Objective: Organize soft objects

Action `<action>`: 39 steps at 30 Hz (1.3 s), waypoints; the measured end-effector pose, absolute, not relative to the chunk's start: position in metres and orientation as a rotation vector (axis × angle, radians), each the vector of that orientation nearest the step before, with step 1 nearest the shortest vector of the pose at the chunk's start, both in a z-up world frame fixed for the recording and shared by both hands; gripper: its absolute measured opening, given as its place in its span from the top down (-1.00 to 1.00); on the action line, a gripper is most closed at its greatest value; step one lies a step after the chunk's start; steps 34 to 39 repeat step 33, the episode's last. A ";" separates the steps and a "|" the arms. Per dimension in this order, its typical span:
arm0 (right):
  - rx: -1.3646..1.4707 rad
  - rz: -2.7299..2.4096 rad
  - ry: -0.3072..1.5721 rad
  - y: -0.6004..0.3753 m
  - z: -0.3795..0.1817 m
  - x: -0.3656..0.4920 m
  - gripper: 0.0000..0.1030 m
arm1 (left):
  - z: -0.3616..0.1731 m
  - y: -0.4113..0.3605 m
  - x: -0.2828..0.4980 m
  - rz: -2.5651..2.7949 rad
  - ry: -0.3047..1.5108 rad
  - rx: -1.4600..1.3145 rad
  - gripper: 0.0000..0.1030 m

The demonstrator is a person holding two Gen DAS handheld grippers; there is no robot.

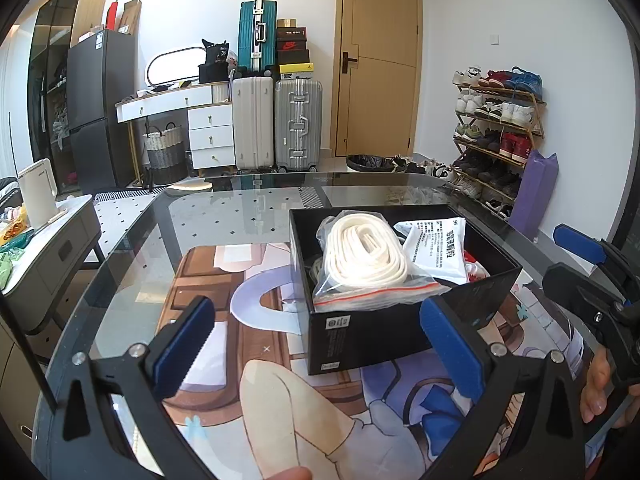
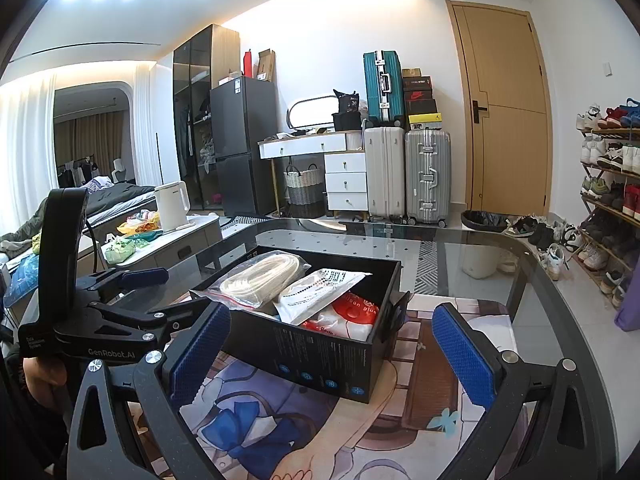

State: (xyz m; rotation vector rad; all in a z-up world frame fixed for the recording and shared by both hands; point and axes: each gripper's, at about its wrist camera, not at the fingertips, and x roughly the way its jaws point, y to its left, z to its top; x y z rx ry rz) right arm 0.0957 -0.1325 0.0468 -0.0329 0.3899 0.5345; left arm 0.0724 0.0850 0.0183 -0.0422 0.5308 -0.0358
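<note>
A black open box (image 1: 360,336) (image 2: 320,356) sits on a printed mat (image 1: 248,360) (image 2: 424,368) on a glass table. Inside lie a zip bag of white cord (image 1: 368,260) (image 2: 260,276), a white printed pouch (image 1: 440,248) (image 2: 320,292) and a red-and-white packet (image 2: 352,312). My left gripper (image 1: 320,348) is open and empty, just in front of the box. My right gripper (image 2: 332,356) is open and empty, at the box's near side. Each gripper shows in the other's view: the right (image 1: 592,280), the left (image 2: 120,312).
The glass table edge (image 2: 520,248) curves at the far side. A side table with a white kettle (image 2: 172,204) stands to the left. Suitcases (image 1: 276,124), drawers, a door and a shoe rack (image 1: 500,128) line the far walls.
</note>
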 end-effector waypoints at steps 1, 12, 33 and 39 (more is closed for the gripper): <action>-0.033 0.534 0.390 -0.132 0.046 0.097 -0.99 | 0.018 0.085 0.072 -0.035 0.531 -0.042 -1.00; -0.033 0.535 0.390 -0.133 0.047 0.096 -0.99 | 0.016 0.092 0.074 -0.027 0.540 -0.046 -1.00; -0.026 0.540 0.414 -0.134 0.040 0.097 -0.99 | 0.019 0.092 0.059 -0.017 0.528 -0.049 -1.00; -0.026 0.540 0.414 -0.134 0.040 0.097 -0.99 | 0.019 0.092 0.059 -0.017 0.528 -0.049 -1.00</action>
